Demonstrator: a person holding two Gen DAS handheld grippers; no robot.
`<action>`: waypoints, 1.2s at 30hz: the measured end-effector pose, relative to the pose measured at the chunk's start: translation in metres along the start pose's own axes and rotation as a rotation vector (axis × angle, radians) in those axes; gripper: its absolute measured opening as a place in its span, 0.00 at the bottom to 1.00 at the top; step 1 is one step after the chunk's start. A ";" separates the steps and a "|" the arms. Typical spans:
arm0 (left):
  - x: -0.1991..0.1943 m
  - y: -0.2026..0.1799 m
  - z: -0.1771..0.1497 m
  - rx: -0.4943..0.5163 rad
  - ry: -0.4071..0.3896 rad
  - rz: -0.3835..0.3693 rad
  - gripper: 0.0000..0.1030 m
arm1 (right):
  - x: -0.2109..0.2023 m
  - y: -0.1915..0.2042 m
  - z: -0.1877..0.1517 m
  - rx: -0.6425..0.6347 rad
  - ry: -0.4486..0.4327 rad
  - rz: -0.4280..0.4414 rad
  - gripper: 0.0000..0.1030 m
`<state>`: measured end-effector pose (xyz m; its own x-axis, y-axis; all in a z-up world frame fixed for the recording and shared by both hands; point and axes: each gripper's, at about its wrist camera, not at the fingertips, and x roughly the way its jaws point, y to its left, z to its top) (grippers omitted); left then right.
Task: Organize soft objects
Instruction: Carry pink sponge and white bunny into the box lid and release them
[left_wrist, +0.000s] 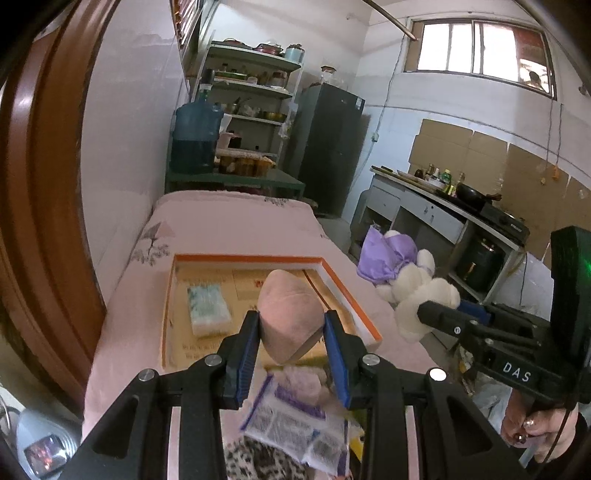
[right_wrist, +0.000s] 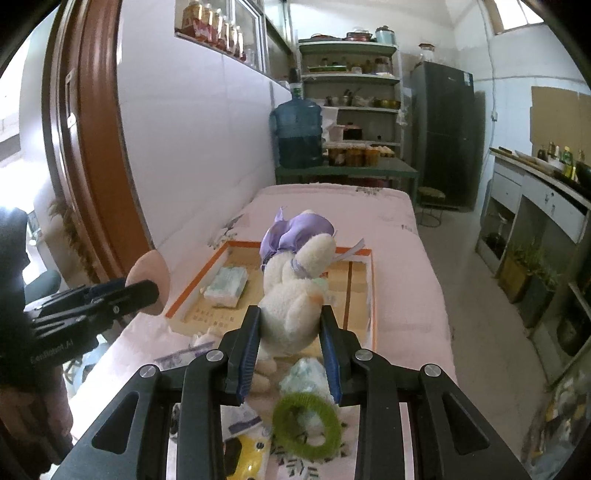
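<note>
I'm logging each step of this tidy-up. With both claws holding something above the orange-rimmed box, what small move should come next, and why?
Probably lower the left claw and release the pink heart cushion into the orange-rimmed box. It hangs over the box's bare floor beside the sponge, while the right claw holds the plush rabbit clear of that spot.

Wrist views, shared box (left_wrist: 334, 280) (close)
</note>
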<state>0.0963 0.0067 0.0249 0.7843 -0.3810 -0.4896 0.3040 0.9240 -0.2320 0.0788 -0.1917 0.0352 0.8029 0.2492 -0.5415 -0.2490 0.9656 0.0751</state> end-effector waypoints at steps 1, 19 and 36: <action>0.002 0.000 0.004 0.000 -0.002 0.002 0.34 | 0.001 -0.002 0.003 0.002 -0.002 0.000 0.31; 0.065 0.017 0.042 -0.036 0.078 0.034 0.34 | 0.031 -0.020 0.052 0.029 0.008 -0.003 0.31; 0.143 0.042 0.058 -0.090 0.231 -0.010 0.34 | 0.104 -0.049 0.066 0.057 0.110 -0.042 0.31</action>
<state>0.2527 -0.0076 -0.0061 0.6341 -0.3973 -0.6634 0.2537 0.9173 -0.3068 0.2101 -0.2083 0.0301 0.7466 0.2022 -0.6338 -0.1830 0.9784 0.0965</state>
